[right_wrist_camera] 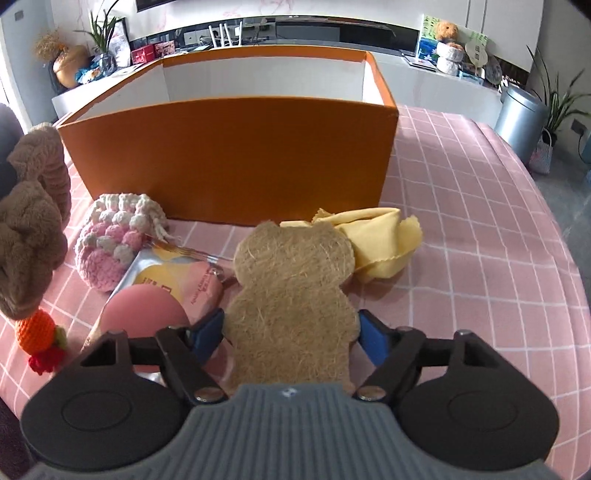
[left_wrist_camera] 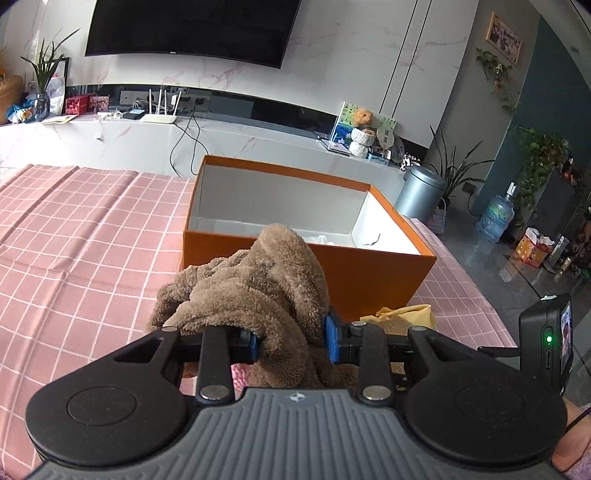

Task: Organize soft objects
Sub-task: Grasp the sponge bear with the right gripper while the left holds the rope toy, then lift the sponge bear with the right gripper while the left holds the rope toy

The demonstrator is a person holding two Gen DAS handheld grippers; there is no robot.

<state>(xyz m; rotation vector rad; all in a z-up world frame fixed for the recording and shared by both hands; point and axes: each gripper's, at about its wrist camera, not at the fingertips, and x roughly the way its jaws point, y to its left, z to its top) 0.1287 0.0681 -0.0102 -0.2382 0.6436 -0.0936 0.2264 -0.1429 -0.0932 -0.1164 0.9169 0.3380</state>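
Left gripper [left_wrist_camera: 291, 345], tilted down, jaws clamped on fuzzy brown plush cloth [left_wrist_camera: 258, 288] before orange cardboard box [left_wrist_camera: 369, 273]. Right gripper [right_wrist_camera: 290, 332] angled down, jaws apart astride tan bear-shaped fibre pad [right_wrist_camera: 291, 295]; pad's lower end hidden.

Home living room. Ahead of the tool: wall-mounted television [left_wrist_camera: 192, 27] above a marble media console [left_wrist_camera: 221, 136] carrying a router [left_wrist_camera: 159, 117]; potted plants [left_wrist_camera: 541, 155], framed picture [left_wrist_camera: 504, 37], water jug [left_wrist_camera: 495, 216] to the right; checked pink tablecloth [left_wrist_camera: 81, 229] beneath.
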